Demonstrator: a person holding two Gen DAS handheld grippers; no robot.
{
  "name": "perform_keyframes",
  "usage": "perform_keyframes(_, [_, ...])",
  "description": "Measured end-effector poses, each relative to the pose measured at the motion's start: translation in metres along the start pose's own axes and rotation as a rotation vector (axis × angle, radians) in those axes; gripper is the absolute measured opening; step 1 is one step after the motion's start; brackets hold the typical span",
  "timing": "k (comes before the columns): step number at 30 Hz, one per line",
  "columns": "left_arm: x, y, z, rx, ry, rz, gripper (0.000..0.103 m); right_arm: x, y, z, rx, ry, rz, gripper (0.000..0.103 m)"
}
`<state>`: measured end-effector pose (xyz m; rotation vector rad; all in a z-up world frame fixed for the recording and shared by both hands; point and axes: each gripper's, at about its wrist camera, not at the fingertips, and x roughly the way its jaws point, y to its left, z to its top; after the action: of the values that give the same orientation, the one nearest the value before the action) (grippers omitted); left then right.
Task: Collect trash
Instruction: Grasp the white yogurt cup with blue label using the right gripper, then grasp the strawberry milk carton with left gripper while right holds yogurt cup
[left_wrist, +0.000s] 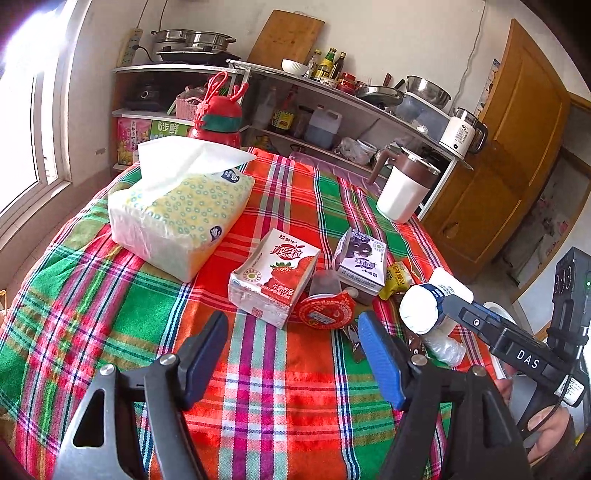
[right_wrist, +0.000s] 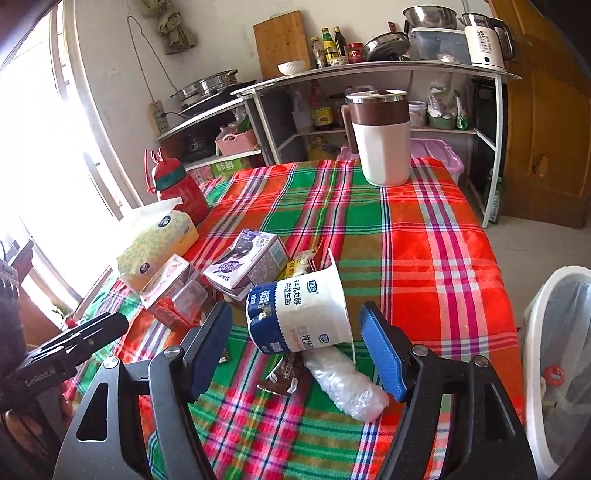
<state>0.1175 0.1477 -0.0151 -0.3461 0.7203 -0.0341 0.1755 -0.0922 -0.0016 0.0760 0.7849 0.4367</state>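
Note:
Trash lies in a heap on the plaid tablecloth (left_wrist: 280, 406). In the left wrist view it holds a strawberry milk carton (left_wrist: 273, 277), a red-lidded jelly cup (left_wrist: 325, 308), a purple carton (left_wrist: 360, 258) and a yellow wrapper (left_wrist: 397, 280). My left gripper (left_wrist: 293, 354) stands open just short of the strawberry carton, with nothing between its fingers. A white and blue yogurt cup (right_wrist: 299, 314) lies on its side over crumpled clear plastic (right_wrist: 347, 384) and a brown wrapper (right_wrist: 280, 380). My right gripper (right_wrist: 295, 347) is open around the cup, with small gaps at both pads.
A tissue pack (left_wrist: 177, 214) and a red bottle (left_wrist: 218, 122) stand at the table's left, and a white and brown jug (right_wrist: 380, 136) at the far edge. A white bin lined with a plastic bag (right_wrist: 554, 350) stands beside the table's right edge. Kitchen shelves (right_wrist: 369, 70) line the wall.

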Motion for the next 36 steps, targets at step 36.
perform_keyframes(36, [0.061, 0.006, 0.032, 0.100, 0.099, 0.056, 0.077, 0.013, -0.004, -0.011, 0.033, 0.022, -0.068, 0.062])
